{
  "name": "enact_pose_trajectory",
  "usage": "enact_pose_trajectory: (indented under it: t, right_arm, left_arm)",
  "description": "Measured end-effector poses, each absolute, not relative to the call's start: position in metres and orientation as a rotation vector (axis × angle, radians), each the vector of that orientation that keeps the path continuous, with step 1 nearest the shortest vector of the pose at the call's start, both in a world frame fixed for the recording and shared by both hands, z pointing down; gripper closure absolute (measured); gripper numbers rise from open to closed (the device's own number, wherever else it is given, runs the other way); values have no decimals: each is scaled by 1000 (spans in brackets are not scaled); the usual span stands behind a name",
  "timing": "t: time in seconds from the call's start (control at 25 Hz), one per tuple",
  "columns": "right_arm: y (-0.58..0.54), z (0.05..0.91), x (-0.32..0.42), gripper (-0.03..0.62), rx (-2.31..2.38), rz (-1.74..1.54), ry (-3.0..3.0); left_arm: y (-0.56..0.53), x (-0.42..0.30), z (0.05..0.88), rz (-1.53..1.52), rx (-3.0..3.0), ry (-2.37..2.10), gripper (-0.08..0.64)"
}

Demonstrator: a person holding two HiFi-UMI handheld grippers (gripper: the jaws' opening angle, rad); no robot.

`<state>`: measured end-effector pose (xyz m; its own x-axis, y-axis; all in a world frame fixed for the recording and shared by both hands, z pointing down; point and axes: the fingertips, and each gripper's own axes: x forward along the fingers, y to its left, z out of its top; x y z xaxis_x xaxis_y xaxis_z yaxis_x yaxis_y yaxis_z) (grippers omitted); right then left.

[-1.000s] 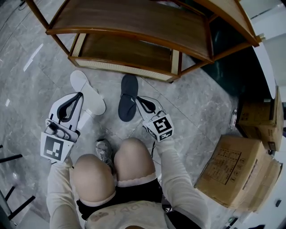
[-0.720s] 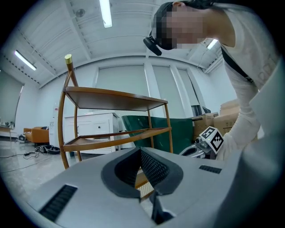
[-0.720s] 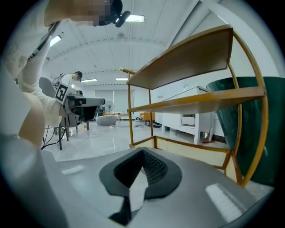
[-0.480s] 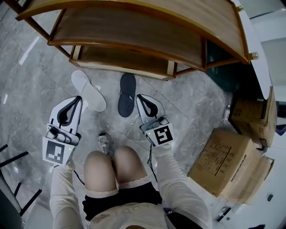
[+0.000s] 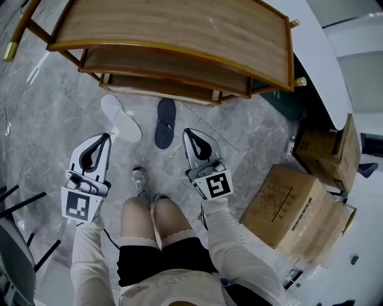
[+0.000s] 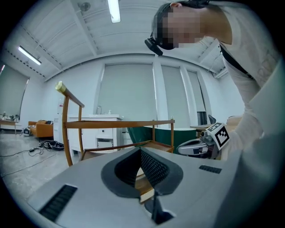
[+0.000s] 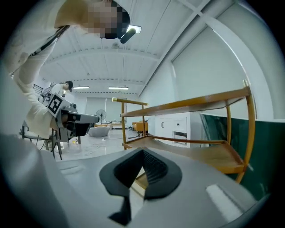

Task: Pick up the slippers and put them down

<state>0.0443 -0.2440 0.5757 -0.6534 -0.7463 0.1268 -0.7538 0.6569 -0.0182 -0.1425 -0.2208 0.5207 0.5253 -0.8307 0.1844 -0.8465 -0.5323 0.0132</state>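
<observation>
Arms held forward, left gripper [image 5: 106, 137] and right gripper [image 5: 187, 132] roughly level, jaws together, empty. Two slippers on floor [image 5: 251, 131]: white slipper [image 5: 121, 119], dark slipper [image 5: 164, 122].

A large open workroom, probably a lab or recording studio dressed as a home: strip lights [image 6: 114, 10] on a bare ceiling, loose cables [image 6: 46, 145] on the grey stone floor [image 5: 48, 113], stacked cardboard boxes [image 5: 281, 206] beside a wooden rack [image 5: 179, 36], white cabinets [image 6: 101, 133] behind

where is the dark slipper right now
In the head view, the dark slipper lies on the floor just in front of the wooden shelf, immediately right of the white slipper.
</observation>
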Motion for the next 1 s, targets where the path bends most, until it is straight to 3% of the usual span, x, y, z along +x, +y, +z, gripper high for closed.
enact_pose_trajectory:
  t: [0.6, 1.0]
  right_arm:
    - [-203, 348, 63, 582, 1268, 73, -2744]
    - [-158, 248, 81, 583, 1243, 37, -2724]
  left_arm:
    - [-179, -117, 306, 258, 2654, -1479, 555]
    - [-144, -101, 201, 199, 2686, -1510, 556]
